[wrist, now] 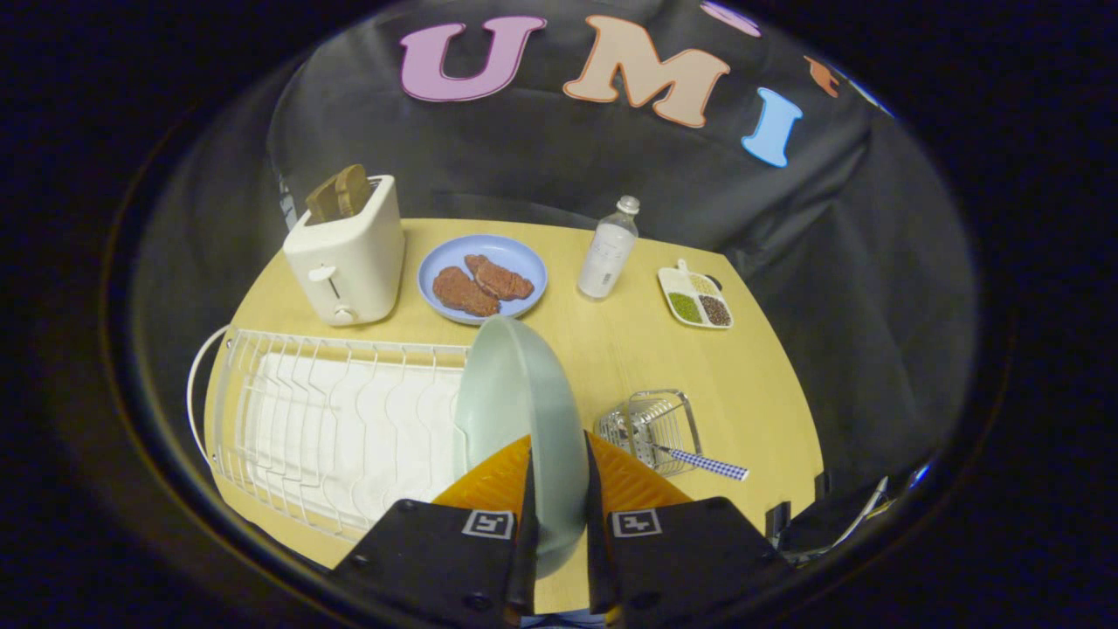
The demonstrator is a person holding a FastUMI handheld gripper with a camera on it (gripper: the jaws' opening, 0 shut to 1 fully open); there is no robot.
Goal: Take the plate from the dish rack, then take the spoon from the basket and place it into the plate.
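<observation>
A pale green plate stands on edge between my two fingers, and my gripper is shut on its rim. The plate is raised at the right end of the white wire dish rack, which lies on the wooden table. To the right of the fingers sits a small wire basket. A spoon with a blue-and-white checked handle leans out of the basket toward the table's right edge.
Beyond the rack stand a white toaster with bread in it, a blue plate with meat pieces, a clear bottle and a small divided dish of beans. Bare wooden table lies between basket and bottle.
</observation>
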